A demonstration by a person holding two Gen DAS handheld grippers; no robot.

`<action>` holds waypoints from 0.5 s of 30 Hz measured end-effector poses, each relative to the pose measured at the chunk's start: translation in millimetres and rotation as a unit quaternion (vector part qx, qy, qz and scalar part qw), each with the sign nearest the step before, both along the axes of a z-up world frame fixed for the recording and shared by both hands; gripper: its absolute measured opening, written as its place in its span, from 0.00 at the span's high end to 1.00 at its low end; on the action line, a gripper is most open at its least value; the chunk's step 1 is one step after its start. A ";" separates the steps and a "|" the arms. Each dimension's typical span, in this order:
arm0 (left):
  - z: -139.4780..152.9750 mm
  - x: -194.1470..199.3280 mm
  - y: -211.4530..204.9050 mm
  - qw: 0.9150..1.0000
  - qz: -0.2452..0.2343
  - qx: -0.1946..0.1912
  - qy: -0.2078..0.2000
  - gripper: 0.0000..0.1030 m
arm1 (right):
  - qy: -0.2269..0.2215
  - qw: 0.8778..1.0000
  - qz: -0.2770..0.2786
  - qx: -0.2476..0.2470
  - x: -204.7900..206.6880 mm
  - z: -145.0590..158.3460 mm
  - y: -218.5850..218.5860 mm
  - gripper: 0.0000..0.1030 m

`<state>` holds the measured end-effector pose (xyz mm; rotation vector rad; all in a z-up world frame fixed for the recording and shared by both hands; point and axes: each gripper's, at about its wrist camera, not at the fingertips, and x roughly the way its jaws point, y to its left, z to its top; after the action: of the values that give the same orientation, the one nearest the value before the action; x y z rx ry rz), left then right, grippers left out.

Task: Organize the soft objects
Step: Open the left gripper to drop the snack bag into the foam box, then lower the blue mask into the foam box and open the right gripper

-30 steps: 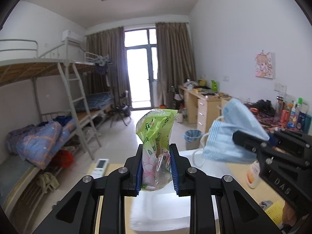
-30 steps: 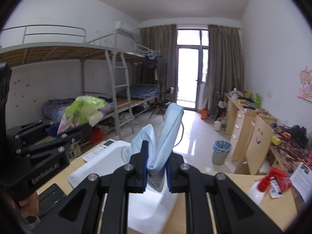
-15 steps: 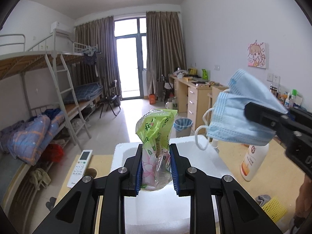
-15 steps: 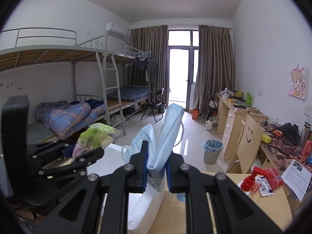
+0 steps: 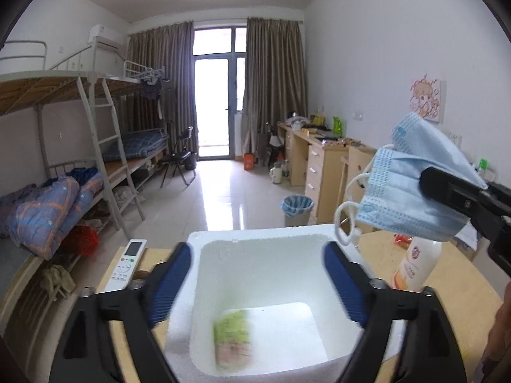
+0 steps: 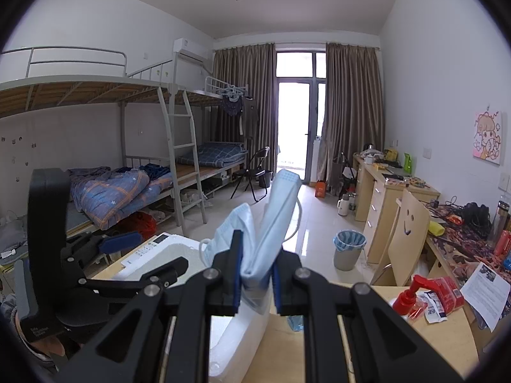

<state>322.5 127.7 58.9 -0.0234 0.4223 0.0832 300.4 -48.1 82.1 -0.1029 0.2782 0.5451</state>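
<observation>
My left gripper point(image 5: 257, 279) is open and empty above a white foam box point(image 5: 255, 237). A green tissue pack point(image 5: 232, 338) lies blurred at the bottom of the box. My right gripper point(image 6: 255, 282) is shut on a folded blue face mask point(image 6: 271, 220) and holds it in the air at the box's right side. The mask point(image 5: 412, 185) also shows at the right of the left wrist view, with its ear loops hanging over the box corner. The left gripper point(image 6: 140, 255) shows at the left of the right wrist view, over the box point(image 6: 242, 328).
A white remote point(image 5: 126, 265) lies on the wooden desk left of the box. A white lotion bottle point(image 5: 415, 261) stands to its right. A red pump bottle point(image 6: 407, 296), a red packet point(image 6: 442, 293) and papers point(image 6: 487, 290) sit at the desk's right.
My left gripper has opened and let go of the green tissue pack, which has dropped into the foam box. The right gripper still holds the mask beside the box.
</observation>
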 end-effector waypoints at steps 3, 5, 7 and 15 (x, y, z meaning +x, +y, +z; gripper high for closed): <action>1.3 -1.3 -0.8 1.000 -0.012 -0.005 -0.003 0.07 | -0.002 1.000 0.000 0.000 0.0 -0.8 -1.1 0.82; 1.3 -1.4 -2.4 1.000 -0.018 0.000 -0.003 0.07 | -0.001 1.000 0.000 0.001 0.6 -1.3 -1.5 0.82; 0.9 -0.1 -2.1 1.000 -0.016 0.005 0.002 0.07 | -0.001 1.000 0.000 0.000 0.9 -1.9 -1.1 0.82; 6.5 -12.5 9.3 1.000 0.014 0.006 -0.017 0.07 | 0.007 1.000 0.008 -0.001 4.6 -4.0 1.2 0.82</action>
<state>310.0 137.0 65.4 -0.0190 0.3874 0.1120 304.9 -46.9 78.1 -0.1030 0.2926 0.5619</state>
